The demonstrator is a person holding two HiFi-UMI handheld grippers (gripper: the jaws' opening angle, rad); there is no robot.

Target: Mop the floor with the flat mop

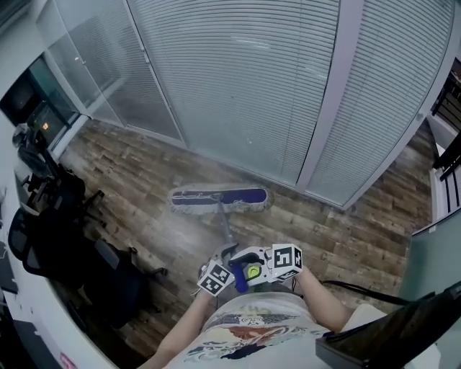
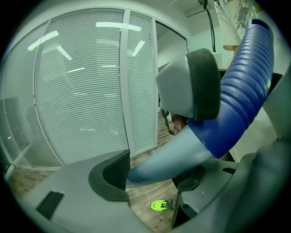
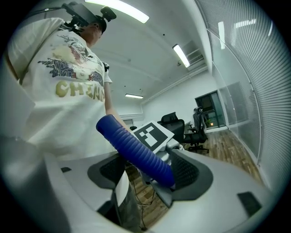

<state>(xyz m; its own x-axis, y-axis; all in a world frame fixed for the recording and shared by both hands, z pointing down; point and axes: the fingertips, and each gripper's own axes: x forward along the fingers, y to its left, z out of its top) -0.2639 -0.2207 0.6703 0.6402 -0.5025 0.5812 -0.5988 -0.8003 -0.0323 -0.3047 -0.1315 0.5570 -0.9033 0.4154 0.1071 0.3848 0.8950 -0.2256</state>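
Both claws hold the handle (image 1: 225, 229) near its top, close together, probably so the pad (image 1: 220, 198) can be pushed along the floor (image 1: 144, 180). The left claw (image 2: 154, 175) is closed on the pale shaft (image 2: 175, 152), and the right claw (image 3: 150, 170) is closed on the blue grip (image 3: 134, 148). The pad lies flat beside the glass wall (image 1: 238, 86).

Person: white short-sleeve tee (image 3: 68, 91) w/ graphic print + gold lettering; black cam rig (image 3: 86, 13) on head. Left gripper (image 2: 154, 175) & right gripper (image 3: 150, 170): grey shells, dark textured pads on fingers (image 3: 186, 173), b/w square-pattern marker cubes (image 1: 287, 257).
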